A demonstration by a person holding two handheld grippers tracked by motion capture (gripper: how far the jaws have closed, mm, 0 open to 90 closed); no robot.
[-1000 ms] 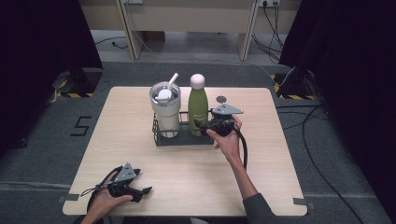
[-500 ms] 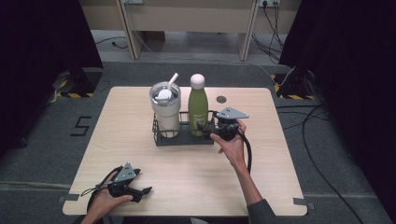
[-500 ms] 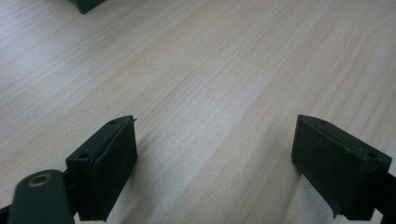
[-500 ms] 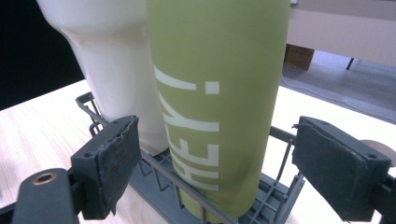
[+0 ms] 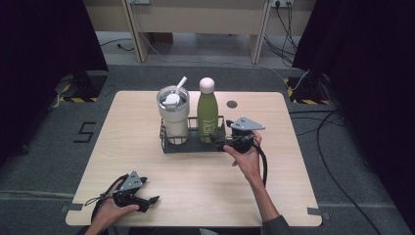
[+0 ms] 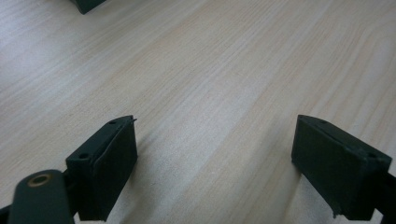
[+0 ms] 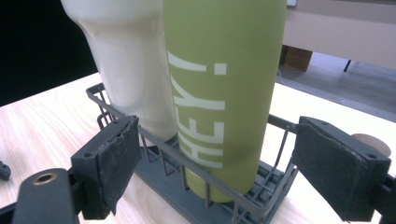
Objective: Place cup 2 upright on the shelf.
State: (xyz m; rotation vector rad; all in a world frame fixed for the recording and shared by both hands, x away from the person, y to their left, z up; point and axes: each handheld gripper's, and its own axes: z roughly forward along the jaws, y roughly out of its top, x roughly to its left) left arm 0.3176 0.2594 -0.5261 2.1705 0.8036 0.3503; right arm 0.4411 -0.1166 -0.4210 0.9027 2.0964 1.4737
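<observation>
My left gripper (image 5: 147, 200) rests on the near left of the pale wooden table (image 5: 195, 181), jaws spread wide over bare wood grain. Mid-table, toward the far side, a dark wire rack (image 5: 169, 144) holds a cream tumbler (image 5: 174, 115) with a straw and, to its right, a green bottle (image 5: 207, 115) lettered "HEY!". My right gripper (image 5: 228, 143) sits at the rack's right end, jaws apart, holding nothing. Grey floor (image 5: 49, 147) surrounds the table, with dark curtains (image 5: 44, 34) at both sides and cables (image 5: 337, 161) at right.
</observation>
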